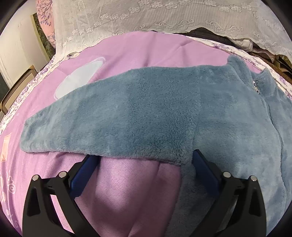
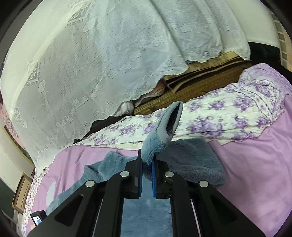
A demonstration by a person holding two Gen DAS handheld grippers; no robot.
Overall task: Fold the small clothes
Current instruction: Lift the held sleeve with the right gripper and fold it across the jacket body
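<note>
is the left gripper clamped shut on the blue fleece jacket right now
No: the left gripper stands with its jaws wide apart at the lower edge of the blue fleece jacket, pink blanket showing between them.

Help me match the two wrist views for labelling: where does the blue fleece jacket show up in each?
Left wrist: the blue fleece jacket fills the middle, one sleeve stretching left.
Right wrist: the jacket lies low centre, its cuff pinched upright in the right gripper.
Shared landmark: the pink blanket under it.

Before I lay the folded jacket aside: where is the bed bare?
Bare purple blanket beyond the blue fleece jacket, up to the lace curtain, and nearer, between the open left gripper fingers. Crowded rightward, where the jacket spreads.
</note>
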